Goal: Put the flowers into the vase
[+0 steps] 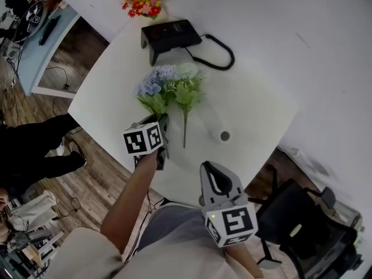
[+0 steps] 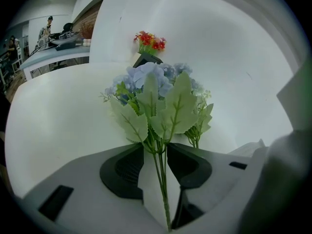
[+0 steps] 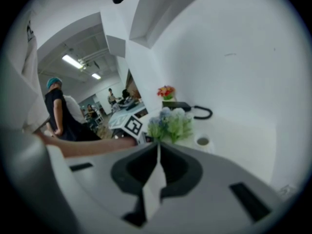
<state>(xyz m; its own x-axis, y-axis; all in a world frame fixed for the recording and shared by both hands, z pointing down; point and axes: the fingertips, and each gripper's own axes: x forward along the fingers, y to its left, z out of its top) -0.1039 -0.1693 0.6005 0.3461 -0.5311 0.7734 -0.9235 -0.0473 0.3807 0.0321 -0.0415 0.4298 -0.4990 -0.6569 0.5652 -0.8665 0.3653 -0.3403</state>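
The left gripper (image 2: 157,148) is closed on the thin green stems of a bunch of blue flowers (image 2: 146,78). The stems run up through the narrow gap between its dark pads, and the leaves and pale blue heads spread out just beyond the jaw tips. In the head view the bunch (image 1: 156,81) reaches ahead of this gripper over the white worktop (image 1: 256,97). Whether the heads rest on the surface or hang clear of it cannot be told.

A second spray (image 1: 187,92), green with whitish blooms, lies on the worktop just to the right of the left gripper. Its leaves touch the held bunch, and its bare stem points back alongside the gripper.

The right gripper (image 3: 157,145) has its jaws together with nothing between them. It is held lower in the head view, near the person's body, pointing towards the worktop. The white vase (image 1: 224,136) stands upright ahead of it, between it and the far side of the worktop and to the right of the left gripper and both sprays. The vase is apart from all of them, and its dark mouth is empty.

Well beyond the left gripper sits a black telephone (image 1: 168,36) with a curled cord. A small cluster of red and yellow flowers (image 1: 144,0) stands behind it at the far edge.
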